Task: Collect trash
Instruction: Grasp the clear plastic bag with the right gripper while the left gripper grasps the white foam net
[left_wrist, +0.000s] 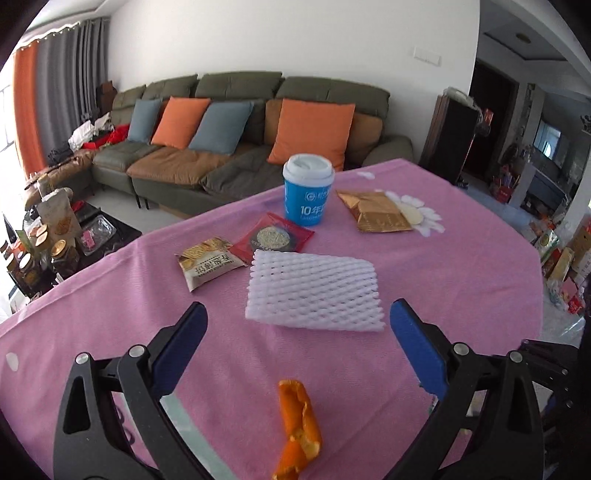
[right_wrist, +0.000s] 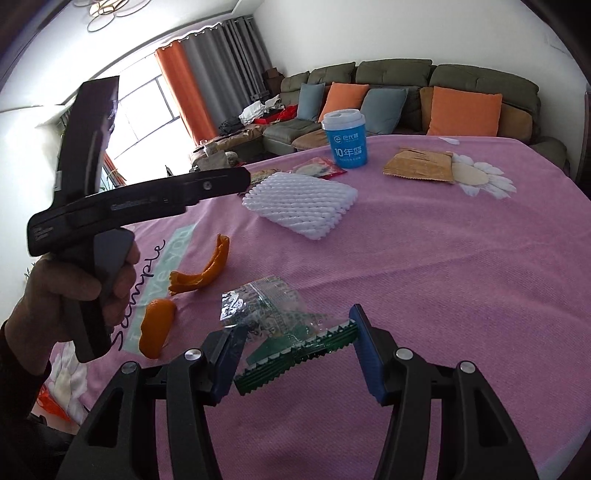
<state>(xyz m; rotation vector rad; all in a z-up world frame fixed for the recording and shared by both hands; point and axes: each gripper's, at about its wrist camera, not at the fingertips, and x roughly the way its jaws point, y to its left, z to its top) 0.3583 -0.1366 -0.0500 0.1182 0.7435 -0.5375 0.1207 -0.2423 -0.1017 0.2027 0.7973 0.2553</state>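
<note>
Pink tablecloth carries all the trash. Right gripper — jaws part-open, clear green-edged wrapper wedged between its pads. Left gripper gapes wide, empty, just short of the white foam net. Orange peel lies nearer than the net; blue cup beyond it.

Landmark: foam net sleeve mid-table on the tablecloth. Behind it: round-snack packet touching its far edge, cup further back, cracker packet to its left, foil wrapper back-right. In front of it: orange peel and clear wrapper; sofa beyond table.
</note>
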